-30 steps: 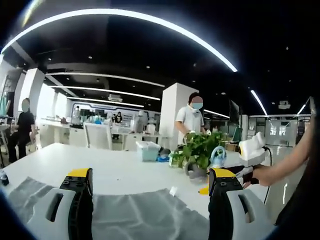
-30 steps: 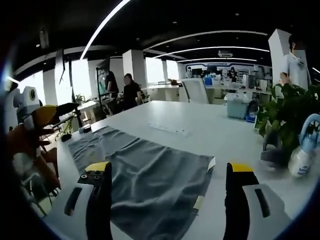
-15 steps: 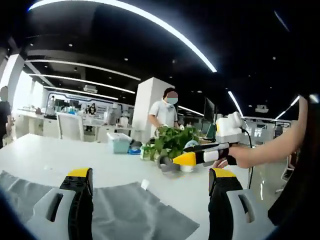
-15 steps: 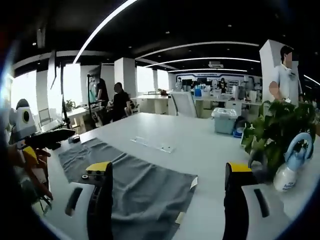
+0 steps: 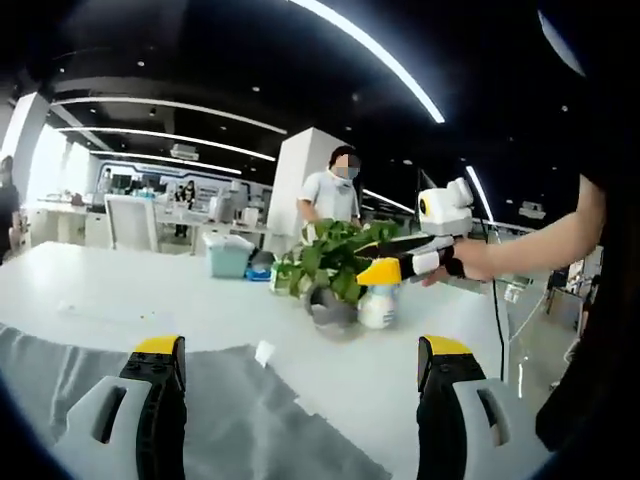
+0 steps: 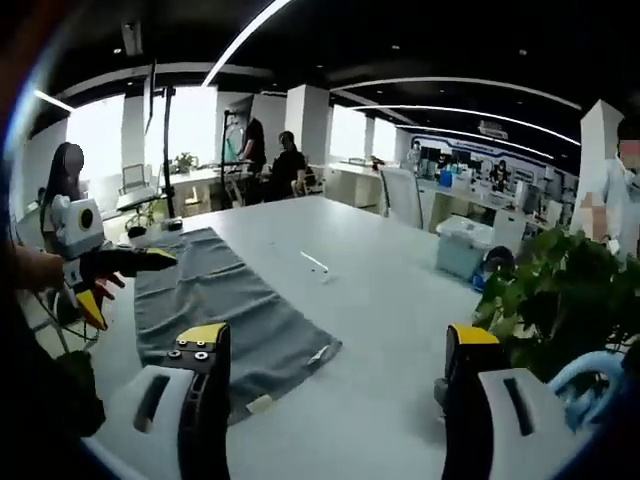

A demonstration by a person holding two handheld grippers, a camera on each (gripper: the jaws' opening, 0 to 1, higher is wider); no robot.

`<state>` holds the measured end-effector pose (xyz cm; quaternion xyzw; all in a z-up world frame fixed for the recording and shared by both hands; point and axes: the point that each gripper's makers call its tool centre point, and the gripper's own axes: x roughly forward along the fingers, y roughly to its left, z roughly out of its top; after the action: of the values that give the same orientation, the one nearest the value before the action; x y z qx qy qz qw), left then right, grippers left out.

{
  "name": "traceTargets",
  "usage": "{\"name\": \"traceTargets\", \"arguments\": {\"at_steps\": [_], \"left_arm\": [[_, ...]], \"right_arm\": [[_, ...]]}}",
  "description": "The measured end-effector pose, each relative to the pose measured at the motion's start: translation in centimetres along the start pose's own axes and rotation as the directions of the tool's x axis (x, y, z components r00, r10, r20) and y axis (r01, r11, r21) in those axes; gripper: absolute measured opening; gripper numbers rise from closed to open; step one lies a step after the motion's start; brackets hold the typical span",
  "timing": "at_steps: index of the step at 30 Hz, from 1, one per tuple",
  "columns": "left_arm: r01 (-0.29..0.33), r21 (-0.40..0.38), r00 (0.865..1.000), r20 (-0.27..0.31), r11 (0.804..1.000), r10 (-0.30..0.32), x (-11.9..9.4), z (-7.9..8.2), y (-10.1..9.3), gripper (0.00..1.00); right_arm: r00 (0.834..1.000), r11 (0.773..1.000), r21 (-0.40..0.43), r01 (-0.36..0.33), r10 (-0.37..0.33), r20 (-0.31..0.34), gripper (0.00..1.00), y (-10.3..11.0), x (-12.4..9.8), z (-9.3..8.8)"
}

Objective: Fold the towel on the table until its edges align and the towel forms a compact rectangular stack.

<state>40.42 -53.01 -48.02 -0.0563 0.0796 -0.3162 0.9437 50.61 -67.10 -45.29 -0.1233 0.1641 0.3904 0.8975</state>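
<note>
Towel (image 6: 215, 305) flat on table (image 6: 380, 340), unfolded; probably soft and limp. Best pinched at near corners. Left gripper (image 5: 295, 400) and right gripper (image 6: 335, 395) both gaping, empty.

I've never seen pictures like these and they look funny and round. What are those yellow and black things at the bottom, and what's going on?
A person holds one claw in each hand, and a small camera rides on each claw. The left gripper view looks out past the left claw; the right gripper view looks past the right claw. Both claws are open and hold nothing. A grey towel lies spread flat on the white table, waiting to be folded. On the table there is also a potted plant, with a spray bottle beside it. Each claw also peeks into the other's picture.
</note>
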Motion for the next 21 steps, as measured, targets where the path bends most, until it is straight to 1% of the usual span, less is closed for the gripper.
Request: {"name": "traceTargets", "arguments": {"at_steps": [2, 3, 4, 5, 7, 9, 10, 12, 13, 14, 16, 17, 18, 19, 20, 21], "left_arm": [[0.001, 0.01, 1.0, -0.013, 1.0, -0.001, 0.3, -0.2, -0.2, 0.99], [0.0, 0.009, 1.0, -0.014, 1.0, 0.0, 0.4, -0.2, -0.3, 0.99], [0.001, 0.004, 1.0, -0.011, 1.0, -0.001, 0.4, -0.2, -0.3, 0.99], [0.004, -0.002, 1.0, -0.01, 1.0, -0.004, 0.4, -0.3, -0.3, 0.99], [0.014, -0.01, 1.0, -0.014, 1.0, -0.014, 0.7, -0.6, -0.3, 0.99], [0.067, -0.019, 0.997, -0.032, 0.998, -0.068, 0.9, -1.2, -0.9, 0.99], [0.08, -0.016, 0.996, -0.032, 0.997, -0.08, 0.9, -1.3, -1.0, 0.99], [0.095, 0.001, 0.994, -0.048, 0.995, -0.095, 1.1, -2.2, -1.0, 0.99], [0.083, 0.009, 0.995, -0.062, 0.996, -0.083, 1.2, -2.9, -0.8, 0.99], [0.082, 0.008, 0.995, -0.06, 0.997, -0.081, 1.2, -3.3, -0.7, 0.99], [0.091, -0.009, 0.993, -0.069, 0.996, -0.092, 1.2, -4.6, -0.6, 0.99], [0.105, -0.023, 0.988, -0.111, 0.994, -0.107, 1.1, -6.0, -0.8, 0.98], [0.116, -0.027, 0.979, -0.164, 0.993, -0.119, 0.8, -7.1, -1.0, 0.96], [0.106, -0.019, 0.965, -0.237, 0.994, -0.108, 0.3, -8.4, -0.8, 0.9], [0.104, -0.011, 0.959, -0.264, 0.995, -0.103, 0.1, -9.0, -0.9, 0.86], [0.116, -0.008, 0.959, -0.26, 0.993, -0.114, 0.0, -9.2, -1.0, 0.82]], "right_arm": [[0.999, 0.999, 0.007, -0.047, 0.047, 0.001, 0.88, -0.5, 0.6, 0.1], [0.996, 0.996, -0.004, -0.084, 0.084, 0.002, 0.88, -0.5, 1.1, 0.3], [0.995, 0.995, -0.022, -0.098, 0.098, 0.001, 0.87, -0.5, 1.5, 0.4], [0.994, 0.993, -0.048, -0.105, 0.105, -0.013, 0.87, -0.6, 2.3, 0.3], [0.993, 0.991, -0.069, -0.117, 0.115, -0.023, 0.85, -0.5, 3.4, 0.2], [0.993, 0.992, -0.052, -0.116, 0.113, -0.044, 0.82, -0.5, 4.8, 0.0], [0.991, 0.991, -0.049, -0.126, 0.124, -0.041, 0.82, -0.2, 5.5, 0.1], [0.989, 0.988, -0.051, -0.144, 0.143, -0.031, 0.81, 0.2, 6.6, 0.5], [0.987, 0.985, -0.059, -0.161, 0.159, -0.04, 0.81, 0.6, 7.1, 0.4], [0.985, 0.983, -0.073, -0.168, 0.165, -0.043, 0.8, 0.8, 7.5, 0.4], [0.983, 0.979, -0.099, -0.179, 0.174, -0.053, 0.77, 0.9, 8.7, 0.0], [0.982, 0.979, -0.095, -0.181, 0.175, -0.07, 0.75, 0.9, 9.5, -0.6], [0.979, 0.981, -0.065, -0.183, 0.176, -0.098, 0.73, 0.9, 10.1, -1.4], [0.973, 0.979, -0.012, -0.202, 0.199, -0.12, 0.72, 1.3, 10.8, -2.1], [0.966, 0.975, 0.012, -0.224, 0.223, -0.129, 0.7, 1.6, 11.5, -2.6], [0.961, 0.971, 0.016, -0.24, 0.239, -0.142, 0.67, 1.9, 11.9, -2.9]]}}
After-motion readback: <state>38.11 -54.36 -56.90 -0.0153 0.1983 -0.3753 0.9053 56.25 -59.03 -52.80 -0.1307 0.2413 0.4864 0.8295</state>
